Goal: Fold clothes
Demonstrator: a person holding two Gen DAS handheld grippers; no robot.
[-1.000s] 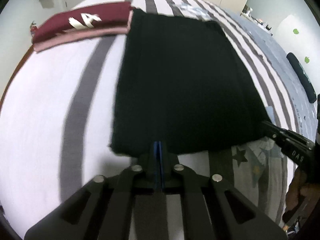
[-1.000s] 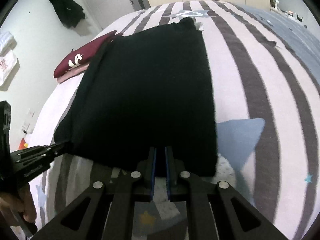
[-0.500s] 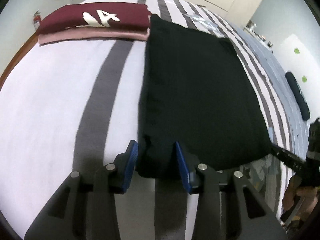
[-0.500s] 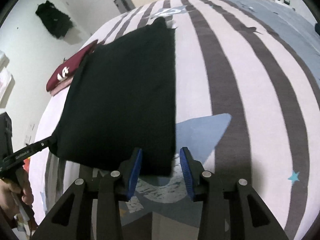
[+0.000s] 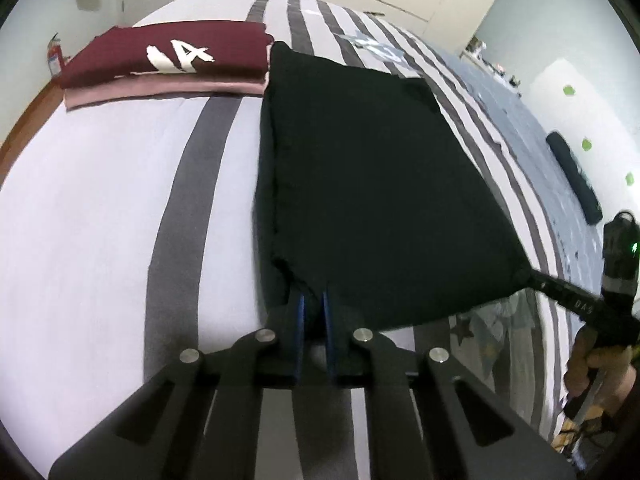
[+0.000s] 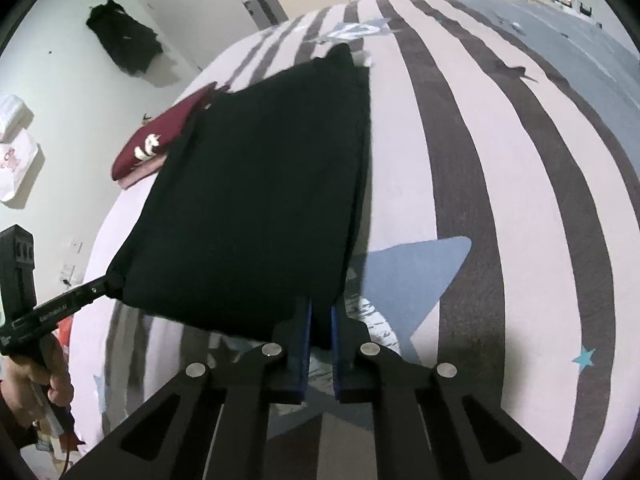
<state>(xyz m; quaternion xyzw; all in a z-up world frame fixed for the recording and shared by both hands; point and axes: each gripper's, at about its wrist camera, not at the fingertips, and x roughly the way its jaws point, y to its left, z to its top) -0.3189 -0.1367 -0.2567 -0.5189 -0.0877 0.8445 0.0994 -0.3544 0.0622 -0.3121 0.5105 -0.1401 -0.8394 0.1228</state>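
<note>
A black garment (image 5: pixel 372 184) lies folded into a long rectangle on the striped bed; it also shows in the right wrist view (image 6: pixel 264 208). My left gripper (image 5: pixel 312 300) is shut on its near left corner. My right gripper (image 6: pixel 320 316) is shut on its near right corner. Each gripper shows in the other's view, the right one (image 5: pixel 536 280) and the left one (image 6: pixel 100 284), at the cloth's near corners. The near edge is lifted slightly off the bed.
A folded maroon garment with white letters on a pink one (image 5: pixel 168 64) lies at the bed's far left, touching the black cloth's far corner; it also shows in the right wrist view (image 6: pixel 156 144). The striped bedspread (image 6: pixel 500 200) stretches to the right. A dark bolster (image 5: pixel 574 176) lies far right.
Both grippers went from shut to open around the near corners of the black garment, then closed on them. The near edge has risen a little.
</note>
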